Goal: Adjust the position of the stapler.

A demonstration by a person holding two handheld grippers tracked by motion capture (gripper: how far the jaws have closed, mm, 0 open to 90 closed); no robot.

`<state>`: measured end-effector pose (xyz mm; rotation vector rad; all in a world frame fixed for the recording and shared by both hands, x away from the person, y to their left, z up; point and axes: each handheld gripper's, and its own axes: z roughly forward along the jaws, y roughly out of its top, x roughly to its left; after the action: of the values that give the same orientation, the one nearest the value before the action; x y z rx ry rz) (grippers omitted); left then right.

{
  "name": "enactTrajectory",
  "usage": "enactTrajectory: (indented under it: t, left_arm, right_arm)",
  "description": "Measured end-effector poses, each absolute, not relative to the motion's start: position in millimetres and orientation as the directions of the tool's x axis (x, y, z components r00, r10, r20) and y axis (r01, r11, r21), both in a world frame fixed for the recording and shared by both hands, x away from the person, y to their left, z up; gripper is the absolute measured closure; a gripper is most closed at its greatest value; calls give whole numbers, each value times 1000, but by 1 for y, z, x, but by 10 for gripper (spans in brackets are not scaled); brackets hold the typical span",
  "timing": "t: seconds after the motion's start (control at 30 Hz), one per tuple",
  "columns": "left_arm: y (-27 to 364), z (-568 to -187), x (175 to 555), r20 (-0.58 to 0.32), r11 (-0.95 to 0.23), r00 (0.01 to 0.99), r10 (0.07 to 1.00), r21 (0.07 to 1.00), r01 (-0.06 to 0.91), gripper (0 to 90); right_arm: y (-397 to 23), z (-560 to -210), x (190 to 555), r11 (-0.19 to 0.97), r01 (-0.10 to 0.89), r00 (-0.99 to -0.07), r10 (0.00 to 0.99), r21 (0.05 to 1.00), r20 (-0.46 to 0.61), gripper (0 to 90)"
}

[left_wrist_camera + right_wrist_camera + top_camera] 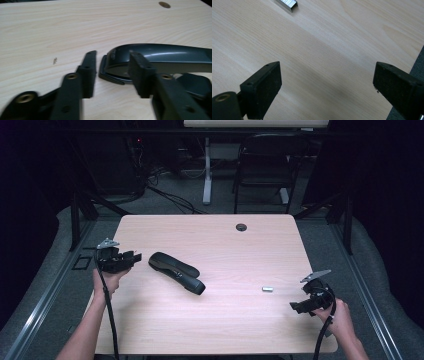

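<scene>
A black stapler (177, 271) lies slanted on the wooden table (235, 250), left of centre. My left gripper (133, 256) stands open just to its left, jaws pointing at the stapler's near end. In the left gripper view the stapler (162, 55) lies just beyond the open gripper (113, 72), its rounded end facing the gap. A small silver strip of staples (268, 289) rests to the right. My right gripper (296, 307) is held open near the table's front right corner, a short way from the strip. The staples (287, 3) lie well ahead of the wide-open right gripper (327, 82).
A dark cable hole (241, 227) sits in the table near its far edge. Behind the table stand a black chair (267, 160) and a white desk leg (207, 175), with cables on the floor. The table's right edge (412, 67) runs close to the right jaw.
</scene>
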<state>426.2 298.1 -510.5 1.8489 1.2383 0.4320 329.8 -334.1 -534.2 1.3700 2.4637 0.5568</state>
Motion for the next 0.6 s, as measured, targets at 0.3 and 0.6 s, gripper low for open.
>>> enactTrajectory:
  t: [0.3,0.6]
  left_arm:
    - [293,-519,442,-136,-173,437,889,784,596,869]
    - [277,-540,461,-91,-256,468,879,738,624,900]
  right_arm:
    - [-336,-534,329,478,749,-515,856,459,-52,82]
    - [-334,-534,329,492,744,-529,847,452,-51,84]
